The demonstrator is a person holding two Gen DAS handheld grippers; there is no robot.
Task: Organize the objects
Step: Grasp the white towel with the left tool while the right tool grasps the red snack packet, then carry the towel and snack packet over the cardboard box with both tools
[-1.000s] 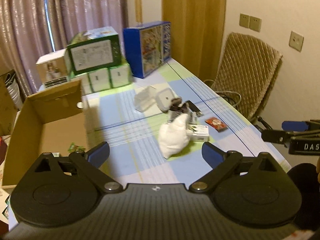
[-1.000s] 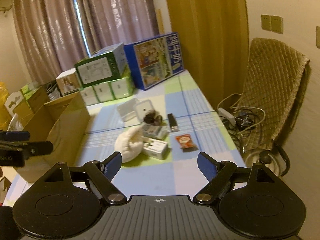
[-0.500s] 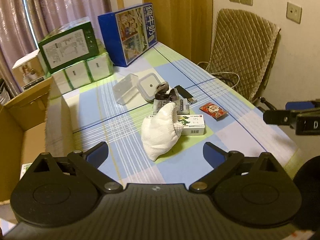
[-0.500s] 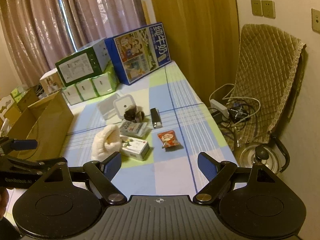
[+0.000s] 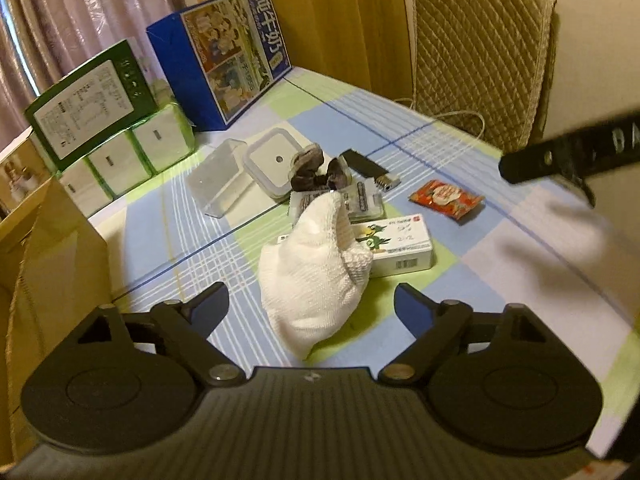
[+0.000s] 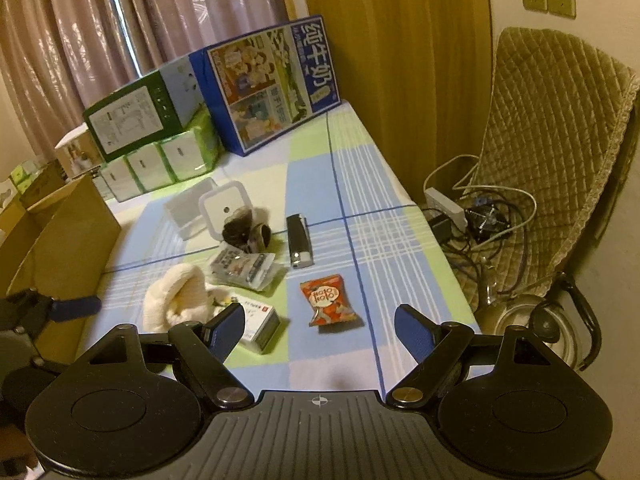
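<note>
Objects for organizing are clustered mid-frame on the checked tablecloth [image 5: 500, 264]: a white cloth [image 5: 316, 268] is draped against a small white box [image 5: 400, 246], and a red snack packet [image 6: 329, 300] is seen at center. Both the left gripper [image 5: 311, 303] and right gripper [image 6: 319, 320] are held with jaws apart, nothing gripped. A cardboard box [image 6: 60, 240] is seen at left.

On the tabletop [image 6: 312, 160], the glove [image 5: 316, 276] lies at frame centre, touching the small box [image 5: 400, 248] to its right; the snack packet [image 5: 446, 200] lies further right.
</note>
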